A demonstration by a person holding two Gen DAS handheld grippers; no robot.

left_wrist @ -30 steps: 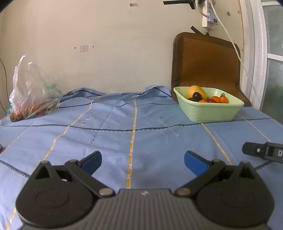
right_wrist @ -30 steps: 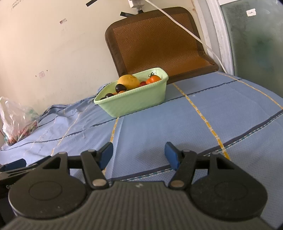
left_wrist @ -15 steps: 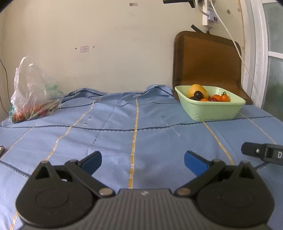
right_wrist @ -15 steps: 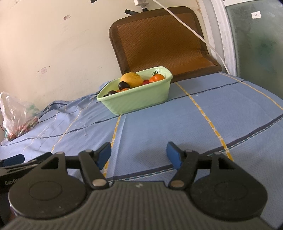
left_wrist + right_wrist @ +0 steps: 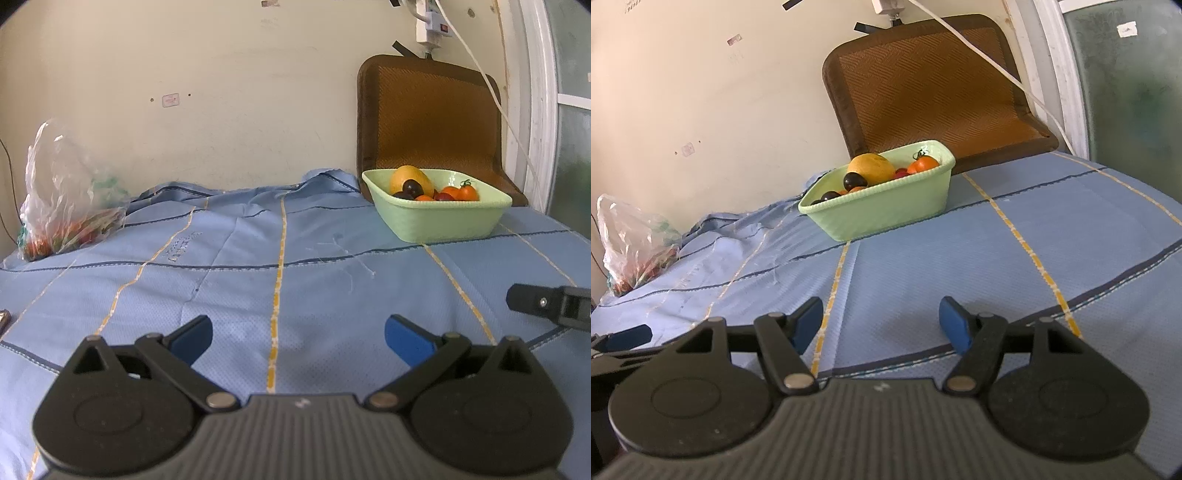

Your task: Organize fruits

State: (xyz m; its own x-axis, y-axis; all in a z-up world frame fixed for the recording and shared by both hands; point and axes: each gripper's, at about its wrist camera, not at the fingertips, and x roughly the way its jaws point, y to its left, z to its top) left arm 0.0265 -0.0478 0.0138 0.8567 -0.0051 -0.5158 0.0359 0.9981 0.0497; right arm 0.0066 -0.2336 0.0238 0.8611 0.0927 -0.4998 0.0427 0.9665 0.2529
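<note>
So we've got both tools idle here: the left gripper (image 5: 297, 332) and the right gripper (image 5: 881, 321) have their blue jaws spread wide with nothing between them. The pale green rectangular plastic basin (image 5: 443, 221) of fruit sits far off on the blue striped cloth (image 5: 258, 288), ahead and to the right of the left gripper, almost straight ahead of the right one. We'd guess the right hand is nearer.

Blue striped cloth (image 5: 332, 280) over the surface; green tub (image 5: 443, 221) of fruit; plastic bag (image 5: 62, 206).
</note>
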